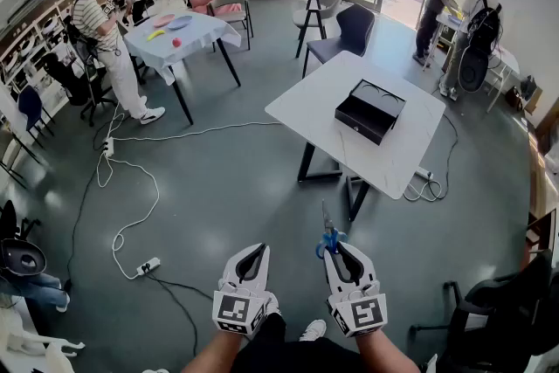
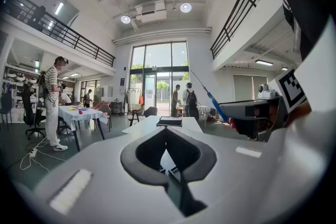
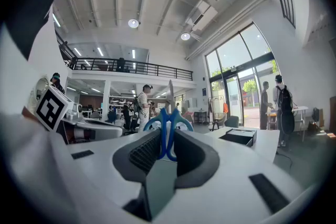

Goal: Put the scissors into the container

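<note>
Scissors [image 1: 328,238] with blue handles are clamped by the handles in the right gripper [image 1: 337,251]. Their long axis runs on from the jaws, blades pointing to 12 o'clock. An open black container [image 1: 360,121] sits on a white table [image 1: 310,105], well apart, at about 1 o'clock from those jaws. The left gripper [image 1: 253,254], at 9 o'clock of the right, is pinched closed on nothing.

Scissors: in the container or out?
Out. The right gripper holds the scissors over the floor; the container sits apart on the table.
</note>
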Available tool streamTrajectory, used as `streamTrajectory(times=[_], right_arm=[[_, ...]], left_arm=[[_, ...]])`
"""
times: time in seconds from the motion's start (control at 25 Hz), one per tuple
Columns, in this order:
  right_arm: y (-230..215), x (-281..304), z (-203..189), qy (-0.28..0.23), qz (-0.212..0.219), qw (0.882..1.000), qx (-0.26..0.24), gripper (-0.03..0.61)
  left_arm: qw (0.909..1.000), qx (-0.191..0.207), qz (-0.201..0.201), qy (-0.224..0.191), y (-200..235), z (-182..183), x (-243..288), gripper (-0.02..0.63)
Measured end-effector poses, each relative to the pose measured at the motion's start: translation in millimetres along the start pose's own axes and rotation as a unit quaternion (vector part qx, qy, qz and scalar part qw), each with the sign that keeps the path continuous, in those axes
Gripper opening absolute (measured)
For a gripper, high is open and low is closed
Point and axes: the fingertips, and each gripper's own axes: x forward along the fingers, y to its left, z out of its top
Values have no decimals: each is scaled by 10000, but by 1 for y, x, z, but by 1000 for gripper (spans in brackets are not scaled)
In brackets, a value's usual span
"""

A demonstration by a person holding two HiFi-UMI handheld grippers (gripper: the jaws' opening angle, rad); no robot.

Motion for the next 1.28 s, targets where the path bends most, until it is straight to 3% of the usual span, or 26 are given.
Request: streamTrajectory(times=[0.4,0.8,1.28], right_arm=[[4,20,-1,25,14,9999,-108,84],[3,59,22,-475,-356,9982,72,86],[-8,93,17,-152,-844,9963,-72,86]], left_arm=[[10000,-28,-71,23,12,-2,11,8],[9992,121,-376,-44,52,9,31,9],[9970,237,-706,-219,94,22,57,9]])
